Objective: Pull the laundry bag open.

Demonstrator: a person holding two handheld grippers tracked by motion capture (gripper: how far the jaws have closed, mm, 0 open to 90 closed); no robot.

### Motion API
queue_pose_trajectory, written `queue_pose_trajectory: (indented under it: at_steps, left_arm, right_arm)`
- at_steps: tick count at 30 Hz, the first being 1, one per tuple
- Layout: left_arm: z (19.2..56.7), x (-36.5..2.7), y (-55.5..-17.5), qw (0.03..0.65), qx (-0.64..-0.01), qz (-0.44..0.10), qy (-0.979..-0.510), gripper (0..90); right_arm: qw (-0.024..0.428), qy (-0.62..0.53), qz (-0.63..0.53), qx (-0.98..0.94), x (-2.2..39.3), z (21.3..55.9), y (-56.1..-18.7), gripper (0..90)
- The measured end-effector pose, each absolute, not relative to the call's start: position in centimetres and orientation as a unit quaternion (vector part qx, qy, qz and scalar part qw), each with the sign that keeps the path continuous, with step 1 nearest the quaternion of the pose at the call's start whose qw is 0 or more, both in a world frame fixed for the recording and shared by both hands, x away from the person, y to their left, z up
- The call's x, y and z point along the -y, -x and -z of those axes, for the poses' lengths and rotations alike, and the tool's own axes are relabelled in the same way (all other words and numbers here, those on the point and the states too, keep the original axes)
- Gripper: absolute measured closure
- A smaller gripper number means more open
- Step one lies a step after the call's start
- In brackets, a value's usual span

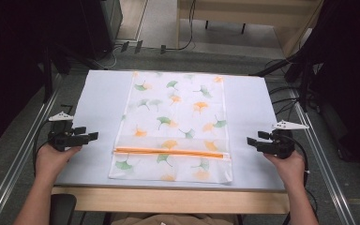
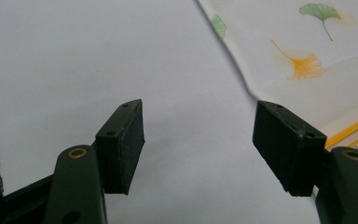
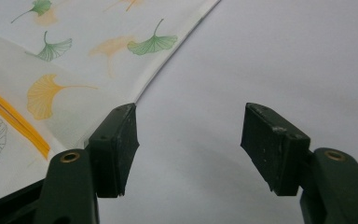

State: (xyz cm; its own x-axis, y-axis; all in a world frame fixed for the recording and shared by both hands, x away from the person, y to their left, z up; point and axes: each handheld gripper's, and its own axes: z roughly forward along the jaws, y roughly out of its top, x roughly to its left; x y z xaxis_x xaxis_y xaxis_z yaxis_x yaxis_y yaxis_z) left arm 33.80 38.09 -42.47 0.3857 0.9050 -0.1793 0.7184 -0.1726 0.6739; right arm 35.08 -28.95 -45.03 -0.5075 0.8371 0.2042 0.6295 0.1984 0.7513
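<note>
your left gripper [image 1: 86, 137] and right gripper [image 1: 254, 142] flank the flat white ginkgo-leaf-printed cloth bag with an orange zip [image 1: 173, 126], jaws wide (likely ready to take its edges).

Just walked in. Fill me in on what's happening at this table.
A person sits at a white table holding a gripper in each hand. A leaf-printed bag with an orange zip strip lies flat in the middle. The left gripper and right gripper sit at either side of it, jaws open, holding nothing. The bag is untouched.
</note>
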Motion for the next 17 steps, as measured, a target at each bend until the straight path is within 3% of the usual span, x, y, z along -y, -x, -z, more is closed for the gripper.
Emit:
queue_pose_trajectory:
  at_steps: [17]
  left_arm:
    - [42.78, -38.19, -34.02, 0.343, -0.546, -0.129, -0.754, 32.3]
  right_arm:
    - [0.125, -0.478, -0.401, -0.772, 28.57, 45.45, -35.25, 34.5]
